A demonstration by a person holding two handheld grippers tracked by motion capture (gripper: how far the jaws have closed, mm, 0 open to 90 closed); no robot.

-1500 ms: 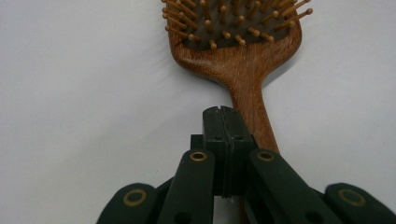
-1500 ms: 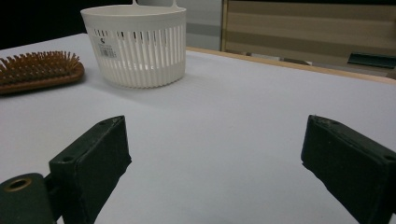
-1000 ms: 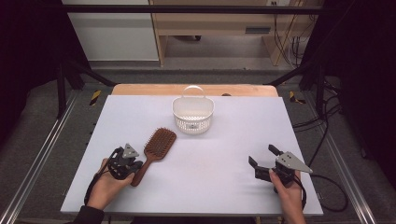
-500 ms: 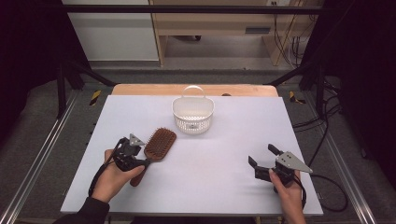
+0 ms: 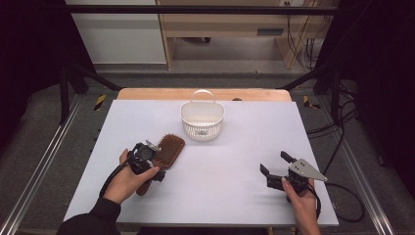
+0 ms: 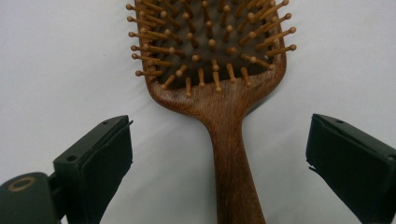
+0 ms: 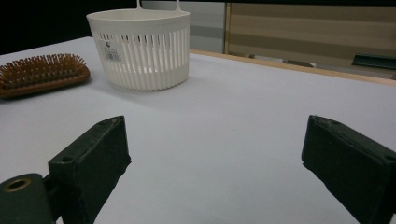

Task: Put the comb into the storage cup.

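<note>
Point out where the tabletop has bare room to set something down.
Open stretches: between the hairbrush and the right gripper; the far right, past the white basket; the far left corner. Crowded: the near left, where the left gripper straddles the brush handle.

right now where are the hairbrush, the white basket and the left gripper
hairbrush (image 6: 232, 154): left gripper view, on its wooden handle.
white basket (image 5: 202, 128): high view, on its slatted front wall.
left gripper (image 6: 219, 163): left gripper view, midway between its open jaws, over the handle.
</note>
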